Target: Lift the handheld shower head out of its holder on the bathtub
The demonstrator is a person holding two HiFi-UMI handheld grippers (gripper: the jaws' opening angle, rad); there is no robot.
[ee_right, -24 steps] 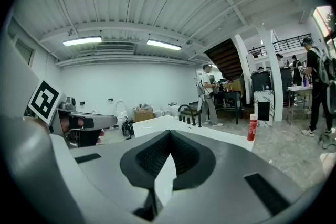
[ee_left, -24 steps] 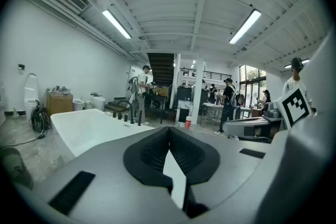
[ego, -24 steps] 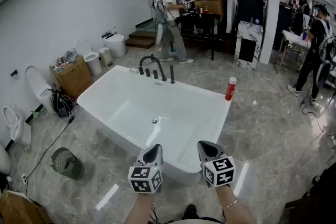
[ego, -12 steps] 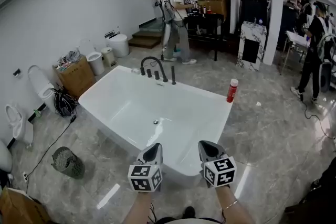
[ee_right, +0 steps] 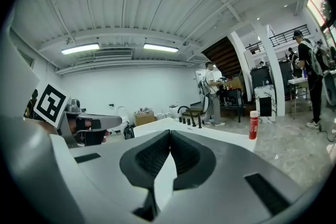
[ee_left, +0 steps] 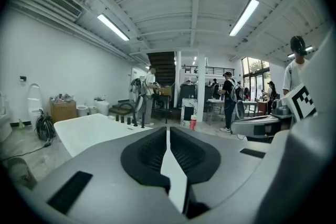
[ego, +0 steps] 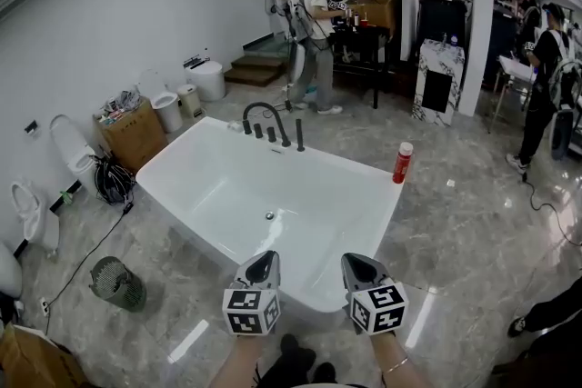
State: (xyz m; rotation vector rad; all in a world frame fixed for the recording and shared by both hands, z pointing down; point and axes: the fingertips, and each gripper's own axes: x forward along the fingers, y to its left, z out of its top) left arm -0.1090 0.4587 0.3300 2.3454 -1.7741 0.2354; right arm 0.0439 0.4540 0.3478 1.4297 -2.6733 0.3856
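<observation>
"Handheld shower head (ego: 299, 135), where does it stand?" asks the first observer.

"Upright in its holder on the far rim of the white bathtub (ego: 338, 162), at twelve o'clock from the person in the head view," says the second. "It is the slim black stick just to the three o'clock side of the arched black faucet (ego: 261, 104), with small black knobs between them."

"And the grippers?"

"Both hover side by side over the near rim, at six o'clock of the tub, well apart from the shower head. The left gripper (ego: 261, 266) has its jaws pressed together with nothing between them, as its own view shows (ee_left: 167, 131). The right gripper (ego: 356, 261) is likewise closed and empty (ee_right: 168, 135)."

"Anything else on the tub?"

"A red bottle (ego: 401, 163) with a white cap stands at the far corner, at about two o'clock from the tub's middle."
</observation>
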